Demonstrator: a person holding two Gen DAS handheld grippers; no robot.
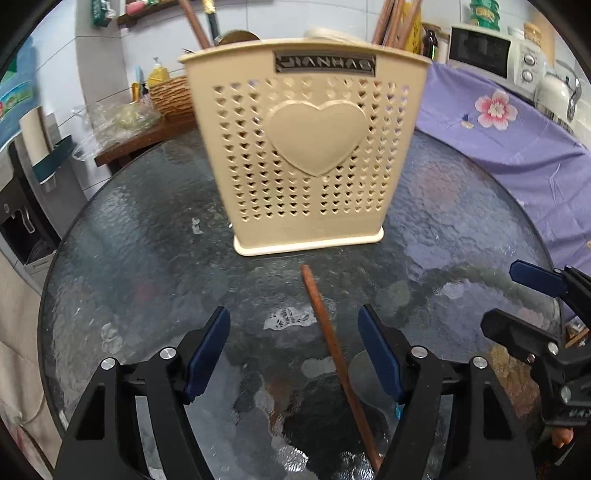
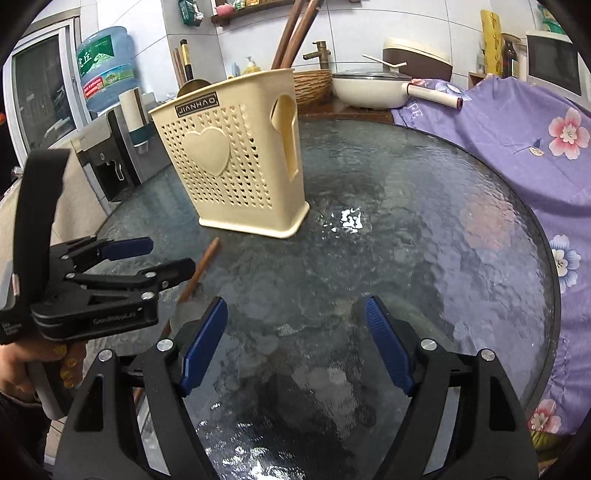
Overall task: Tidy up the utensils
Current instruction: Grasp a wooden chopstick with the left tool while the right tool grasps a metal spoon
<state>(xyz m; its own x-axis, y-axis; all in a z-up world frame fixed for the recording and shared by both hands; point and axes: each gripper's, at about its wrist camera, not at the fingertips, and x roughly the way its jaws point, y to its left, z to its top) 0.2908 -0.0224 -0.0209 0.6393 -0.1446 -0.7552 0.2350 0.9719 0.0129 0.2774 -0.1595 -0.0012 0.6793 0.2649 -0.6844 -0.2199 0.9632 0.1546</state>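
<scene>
Hovering wide open and empty, the left gripper (image 1: 293, 350) straddles a chopstick (image 1: 334, 354) lying on the tabletop (image 1: 461, 221) before the holder (image 1: 306, 155), likely needing to close next; right gripper (image 2: 295, 343) also open, empty.

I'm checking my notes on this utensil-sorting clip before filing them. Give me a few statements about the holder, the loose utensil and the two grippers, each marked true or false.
1. The beige utensil holder stands upright on the glass table. True.
2. A wooden stick lies on the table in front of the holder. True.
3. The left gripper is clamped on the stick. False: its jaws are open, and the stick lies between them untouched.
4. The right gripper holds a spoon. False: its open jaws are empty.
5. The holder is empty. False: wooden handles rise from it.
</scene>
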